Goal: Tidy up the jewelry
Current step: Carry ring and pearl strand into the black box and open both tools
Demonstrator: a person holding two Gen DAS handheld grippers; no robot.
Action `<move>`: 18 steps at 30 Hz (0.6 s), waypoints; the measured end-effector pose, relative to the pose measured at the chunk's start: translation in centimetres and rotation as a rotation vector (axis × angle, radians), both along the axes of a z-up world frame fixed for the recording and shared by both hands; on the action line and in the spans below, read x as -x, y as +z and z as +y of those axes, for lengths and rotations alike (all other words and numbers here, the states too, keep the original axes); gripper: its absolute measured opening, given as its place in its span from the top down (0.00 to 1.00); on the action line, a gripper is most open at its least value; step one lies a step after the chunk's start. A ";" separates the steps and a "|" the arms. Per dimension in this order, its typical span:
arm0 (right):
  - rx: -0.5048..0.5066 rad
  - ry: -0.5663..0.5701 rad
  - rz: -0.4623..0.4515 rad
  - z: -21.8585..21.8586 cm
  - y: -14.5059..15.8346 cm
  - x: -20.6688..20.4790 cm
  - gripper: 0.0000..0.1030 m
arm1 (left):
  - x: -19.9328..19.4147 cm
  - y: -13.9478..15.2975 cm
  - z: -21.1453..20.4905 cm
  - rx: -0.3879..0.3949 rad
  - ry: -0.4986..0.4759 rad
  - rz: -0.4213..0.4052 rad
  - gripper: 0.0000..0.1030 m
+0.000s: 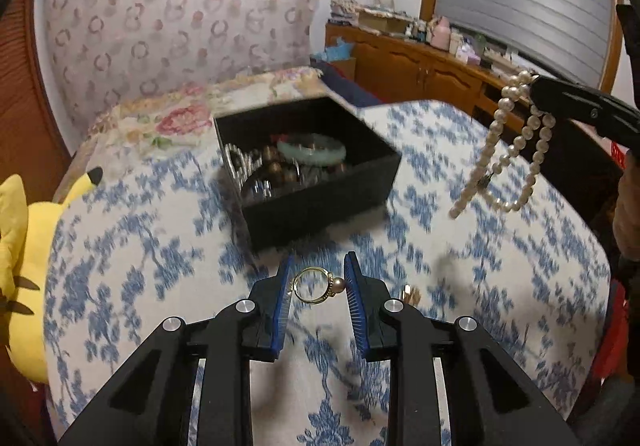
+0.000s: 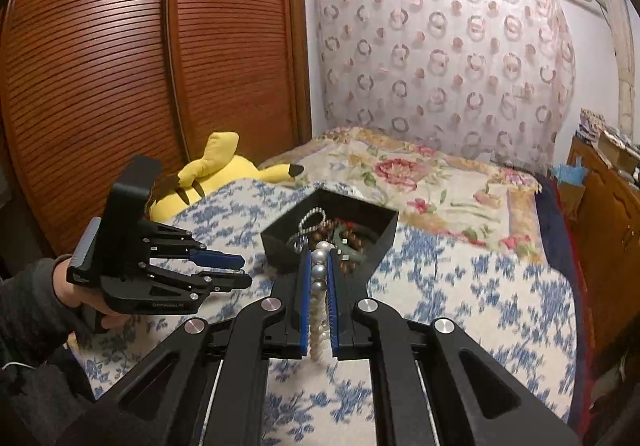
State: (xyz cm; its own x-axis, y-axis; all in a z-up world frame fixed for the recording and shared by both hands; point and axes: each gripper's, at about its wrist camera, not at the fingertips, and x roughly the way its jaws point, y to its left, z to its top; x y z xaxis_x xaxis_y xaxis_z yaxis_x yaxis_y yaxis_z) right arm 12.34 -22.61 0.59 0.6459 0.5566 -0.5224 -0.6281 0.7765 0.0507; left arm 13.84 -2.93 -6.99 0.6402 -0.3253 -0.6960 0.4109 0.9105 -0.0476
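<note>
My left gripper (image 1: 317,278) is shut on a gold ring with a pearl (image 1: 316,284), held above the blue-and-white cloth. My right gripper (image 2: 319,266) is shut on a white pearl necklace (image 2: 319,286); in the left wrist view the necklace (image 1: 506,149) hangs from it at the right, above the cloth. A black open box (image 1: 320,181) lies ahead, holding a green bangle (image 1: 312,149), brown beads and silvery chains. In the right wrist view the box (image 2: 360,230) is just beyond my fingertips, and the left gripper (image 2: 240,270) is at the left.
A small gold piece (image 1: 411,294) lies on the cloth right of my left fingers. A yellow plush toy (image 1: 20,246) sits at the left edge. A floral bedspread (image 2: 420,181) lies behind the box; a wooden sideboard (image 1: 420,61) with clutter stands at the right.
</note>
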 end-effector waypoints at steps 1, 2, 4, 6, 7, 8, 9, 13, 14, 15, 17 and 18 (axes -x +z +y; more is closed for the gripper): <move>-0.001 0.003 -0.003 0.0 0.2 -0.3 0.92 | -0.3 0.5 0.0 0.005 0.003 -0.010 0.77; -0.004 0.006 -0.007 0.1 0.5 -0.7 0.92 | -0.5 0.8 0.0 0.007 0.005 -0.016 0.77; -0.013 0.011 -0.015 0.3 1.1 -1.5 0.92 | -1.1 1.7 -0.1 0.011 0.009 -0.035 0.77; -0.020 0.020 -0.021 0.6 1.6 -2.4 0.92 | -1.7 2.4 -0.1 0.019 0.012 -0.047 0.77; -0.021 0.026 -0.027 0.8 1.9 -2.9 0.92 | -2.0 2.7 -0.1 0.023 0.015 -0.052 0.76; -0.023 0.031 -0.032 1.1 2.1 -3.3 0.92 | -2.3 3.0 -0.1 0.025 0.016 -0.054 0.76; -0.024 0.035 -0.036 1.3 2.2 -3.6 0.92 | -2.6 3.2 0.0 0.027 0.017 -0.057 0.76; -0.039 0.056 -0.038 2.2 2.7 -5.4 0.92 | -3.9 3.7 -0.1 0.034 0.024 -0.060 0.76; -0.037 0.061 -0.034 2.4 2.7 -5.7 0.92 | -4.2 3.7 -0.1 0.035 0.024 -0.058 0.76; -0.034 0.067 -0.032 2.6 2.6 -6.1 0.92 | -4.5 3.7 -0.1 0.034 0.025 -0.057 0.76; -0.025 0.078 -0.019 3.0 2.2 -7.0 0.92 | -5.2 3.7 -0.1 0.031 0.029 -0.053 0.76; -0.023 0.082 -0.009 3.1 2.0 -7.4 0.92 | -5.3 3.7 -0.1 0.028 0.031 -0.052 0.76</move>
